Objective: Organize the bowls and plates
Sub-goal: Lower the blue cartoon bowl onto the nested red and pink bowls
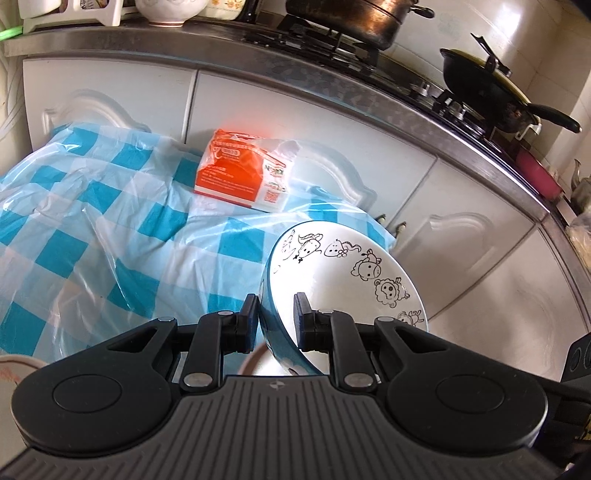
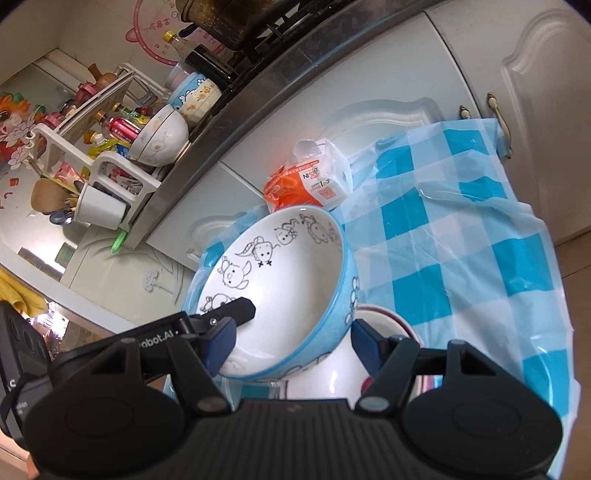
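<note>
A blue bowl [image 1: 343, 273] with a white inside and black cartoon animals is held tilted above the checked table. My left gripper [image 1: 275, 317] is shut on its rim, one finger outside and one inside. The same bowl [image 2: 288, 280] fills the middle of the right wrist view, with the left gripper's finger on its left rim. My right gripper [image 2: 293, 341] is open, its fingers on either side of the bowl's lower part without clamping it. A white bowl with a dark red rim [image 2: 391, 325] sits on the table below it.
A blue and white checked plastic cloth [image 1: 110, 229] covers the table. An orange and white packet [image 1: 242, 171] lies at its far edge against white cabinet doors [image 1: 295, 122]. Pots [image 1: 369, 18] stand on the stove. A rack with a bowl [image 2: 159, 138] stands on the counter.
</note>
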Available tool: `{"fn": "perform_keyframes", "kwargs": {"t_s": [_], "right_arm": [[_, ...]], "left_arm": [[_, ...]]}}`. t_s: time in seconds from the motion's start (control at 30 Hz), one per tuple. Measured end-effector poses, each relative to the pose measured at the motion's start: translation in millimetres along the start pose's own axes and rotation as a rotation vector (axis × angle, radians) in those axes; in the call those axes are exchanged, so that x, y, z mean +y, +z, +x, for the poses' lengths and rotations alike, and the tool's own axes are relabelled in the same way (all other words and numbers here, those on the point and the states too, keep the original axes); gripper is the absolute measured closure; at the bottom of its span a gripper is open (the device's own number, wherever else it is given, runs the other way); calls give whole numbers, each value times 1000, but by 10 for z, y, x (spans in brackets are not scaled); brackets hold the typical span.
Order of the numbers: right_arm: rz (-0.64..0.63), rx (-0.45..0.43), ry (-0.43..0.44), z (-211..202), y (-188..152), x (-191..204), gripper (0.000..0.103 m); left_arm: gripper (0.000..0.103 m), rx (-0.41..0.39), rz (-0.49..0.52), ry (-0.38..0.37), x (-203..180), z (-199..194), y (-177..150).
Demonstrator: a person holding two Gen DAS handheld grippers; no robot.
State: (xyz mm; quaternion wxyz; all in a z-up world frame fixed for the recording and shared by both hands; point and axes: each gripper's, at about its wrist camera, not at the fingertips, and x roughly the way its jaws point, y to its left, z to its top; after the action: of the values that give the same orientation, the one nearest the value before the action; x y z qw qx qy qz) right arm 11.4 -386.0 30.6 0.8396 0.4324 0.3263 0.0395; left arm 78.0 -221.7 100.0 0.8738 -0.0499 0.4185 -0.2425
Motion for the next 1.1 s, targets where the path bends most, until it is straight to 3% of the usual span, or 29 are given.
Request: {"fn": "perform_keyframes", "kwargs": {"t_s": [0.63,1.1], "right_arm": [[-52,34,-5,-394,-367,53,34],[-30,45,-34,-342,-504,-90,35]], "left_arm": [[85,62,83,7,-26,-376,-476],[84,77,149,43,-84,-259,-632]]}}
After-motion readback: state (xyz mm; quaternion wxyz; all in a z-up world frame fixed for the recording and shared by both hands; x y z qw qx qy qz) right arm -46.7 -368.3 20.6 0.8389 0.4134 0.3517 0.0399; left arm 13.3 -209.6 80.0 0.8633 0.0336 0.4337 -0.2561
